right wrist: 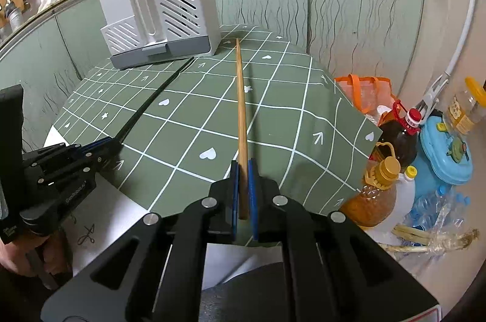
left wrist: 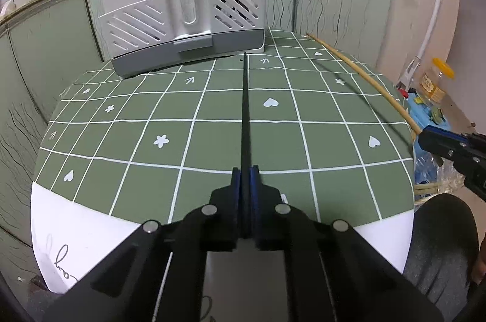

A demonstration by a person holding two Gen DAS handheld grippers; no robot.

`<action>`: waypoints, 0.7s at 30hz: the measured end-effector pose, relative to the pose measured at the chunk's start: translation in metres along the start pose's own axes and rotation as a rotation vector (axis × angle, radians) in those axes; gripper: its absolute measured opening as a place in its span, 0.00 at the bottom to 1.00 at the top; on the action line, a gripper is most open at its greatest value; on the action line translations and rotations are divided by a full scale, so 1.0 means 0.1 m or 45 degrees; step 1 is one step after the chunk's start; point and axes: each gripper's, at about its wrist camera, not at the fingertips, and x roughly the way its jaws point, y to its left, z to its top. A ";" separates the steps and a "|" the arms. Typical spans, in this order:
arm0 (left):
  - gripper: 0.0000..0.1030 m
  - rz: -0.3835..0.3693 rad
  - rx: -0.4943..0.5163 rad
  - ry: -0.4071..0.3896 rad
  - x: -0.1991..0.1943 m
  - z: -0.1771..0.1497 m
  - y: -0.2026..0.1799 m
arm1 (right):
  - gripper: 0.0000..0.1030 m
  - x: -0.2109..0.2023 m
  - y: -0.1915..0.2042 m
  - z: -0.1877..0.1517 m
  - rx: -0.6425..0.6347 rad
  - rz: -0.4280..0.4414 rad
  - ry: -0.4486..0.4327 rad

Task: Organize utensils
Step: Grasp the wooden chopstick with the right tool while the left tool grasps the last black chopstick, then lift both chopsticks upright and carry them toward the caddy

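My left gripper is shut on a black chopstick that points straight ahead at the grey utensil holder. My right gripper is shut on a wooden chopstick that points toward the back of the table, to the right of the holder. Each gripper shows in the other's view: the left gripper with the black chopstick, and the right gripper with the wooden chopstick. Several dark and wooden utensils stand in the holder's slotted compartment.
The holder stands at the back of a table with a green grid cloth. Green cabinet panels rise behind it. Oil bottles, an orange bag and a blue container crowd the floor to the right.
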 end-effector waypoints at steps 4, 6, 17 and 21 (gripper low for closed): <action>0.07 -0.026 -0.029 0.010 -0.03 -0.01 0.06 | 0.06 -0.01 0.02 0.00 -0.008 0.003 -0.003; 0.07 -0.023 -0.038 0.007 -0.06 -0.02 0.11 | 0.06 -0.01 0.06 0.00 -0.016 0.007 -0.004; 0.07 0.041 -0.140 -0.013 -0.32 -0.15 0.62 | 0.06 0.07 0.51 -0.01 -0.076 0.080 0.009; 0.07 0.058 -0.159 -0.025 -0.40 -0.15 0.76 | 0.06 0.12 0.66 0.00 -0.086 0.109 0.016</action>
